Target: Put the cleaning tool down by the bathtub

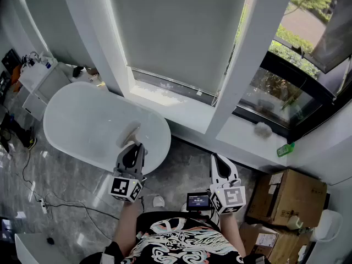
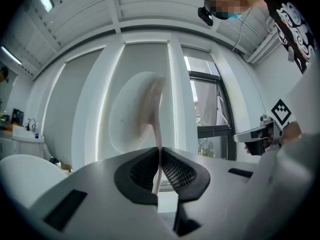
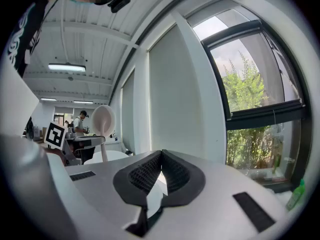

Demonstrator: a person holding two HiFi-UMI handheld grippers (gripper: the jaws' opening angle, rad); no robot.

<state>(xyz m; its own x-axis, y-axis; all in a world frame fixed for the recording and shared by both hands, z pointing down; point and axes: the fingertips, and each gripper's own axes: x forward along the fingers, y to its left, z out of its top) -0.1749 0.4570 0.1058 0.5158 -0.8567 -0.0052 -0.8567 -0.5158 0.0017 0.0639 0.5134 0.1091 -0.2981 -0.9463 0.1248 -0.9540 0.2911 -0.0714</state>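
The cleaning tool [image 1: 130, 135] is a pale brush with an oval head on a thin handle. My left gripper [image 1: 132, 157] is shut on that handle and holds the tool upright over the right end of the white oval bathtub [image 1: 82, 126]. In the left gripper view the handle [image 2: 158, 149] runs up between the closed jaws of the left gripper [image 2: 160, 153] to the tool's head [image 2: 142, 109]. My right gripper [image 1: 221, 169] hangs to the right over the grey floor. It [image 3: 161, 156] is shut with nothing in it. From there the tool [image 3: 103, 121] shows at the left.
A white window sill [image 1: 242, 139] behind the tub carries a crumpled cloth [image 1: 263, 129] and a green bottle [image 1: 285, 149]. Cardboard boxes [image 1: 289, 194] stand at the right. Cables [image 1: 33, 194] trail over the floor at the left, near a white cabinet [image 1: 36, 78].
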